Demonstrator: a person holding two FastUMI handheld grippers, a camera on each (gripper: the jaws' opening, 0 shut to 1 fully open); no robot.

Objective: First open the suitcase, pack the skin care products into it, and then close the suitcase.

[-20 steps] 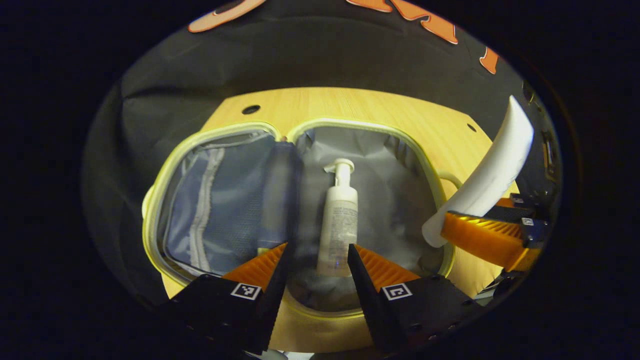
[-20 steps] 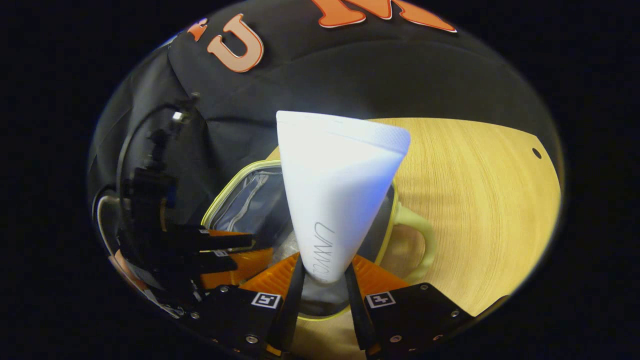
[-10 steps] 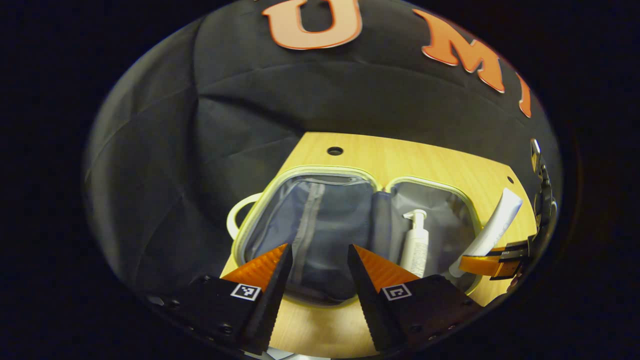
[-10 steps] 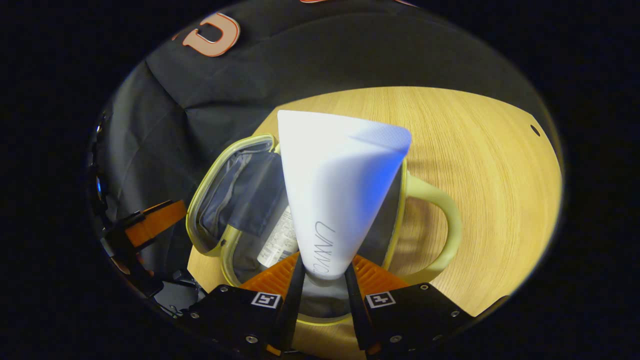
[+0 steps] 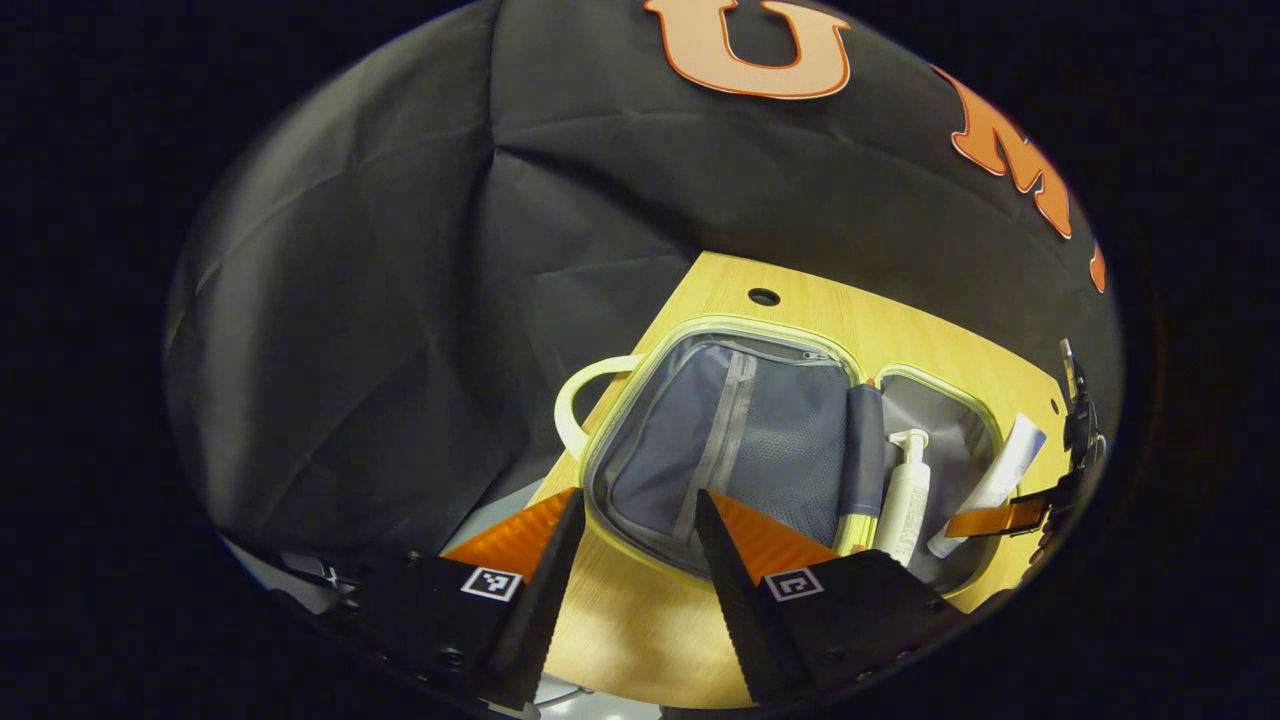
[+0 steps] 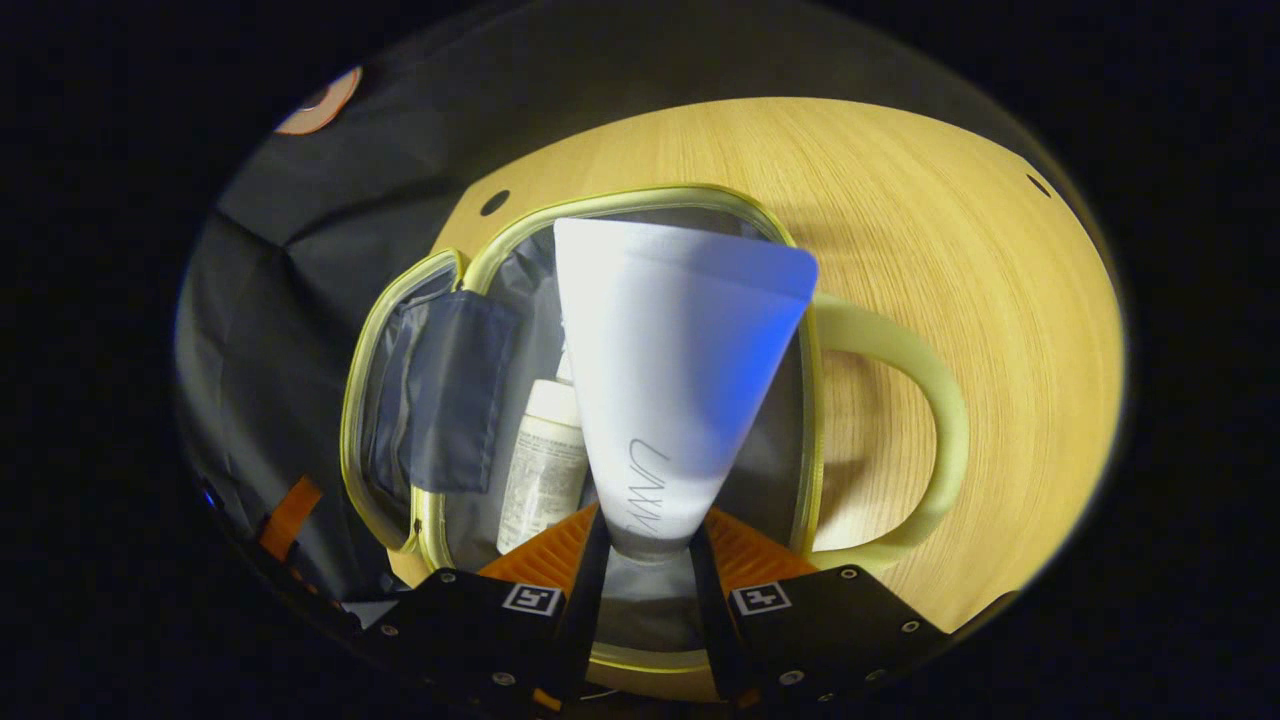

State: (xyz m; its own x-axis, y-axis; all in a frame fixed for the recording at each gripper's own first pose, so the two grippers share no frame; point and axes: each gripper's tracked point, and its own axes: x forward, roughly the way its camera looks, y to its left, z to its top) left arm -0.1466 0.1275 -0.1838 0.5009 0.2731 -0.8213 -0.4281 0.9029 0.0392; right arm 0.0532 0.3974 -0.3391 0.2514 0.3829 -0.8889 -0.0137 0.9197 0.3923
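The yellow-rimmed suitcase (image 5: 700, 330) lies open flat on the wooden table (image 5: 620, 630), grey lining up. A white pump bottle (image 5: 905, 495) rests in its right half. My left gripper (image 5: 630, 520) is open and empty near the case's front left rim. In the right gripper view, my right gripper (image 6: 647, 535) is shut on a white squeeze tube (image 6: 680, 370), cap end between the fingers, held over the right half of the suitcase (image 6: 640, 200) beside the pump bottle (image 6: 542, 465). The tube (image 5: 1000, 470) and right gripper (image 5: 985, 520) also appear far right in the left gripper view.
The suitcase has a pale yellow handle on each half (image 5: 580, 400) (image 6: 920, 400). The left half carries a zipped mesh pocket (image 5: 740, 440). Bare table (image 6: 950, 200) lies right of the case, with small holes (image 5: 763, 297) near its far edge. Black cloth wall behind.
My left gripper has drawn back and swung left, away from the pump bottle. My right gripper has carried the tube lower and further over the case's right half.
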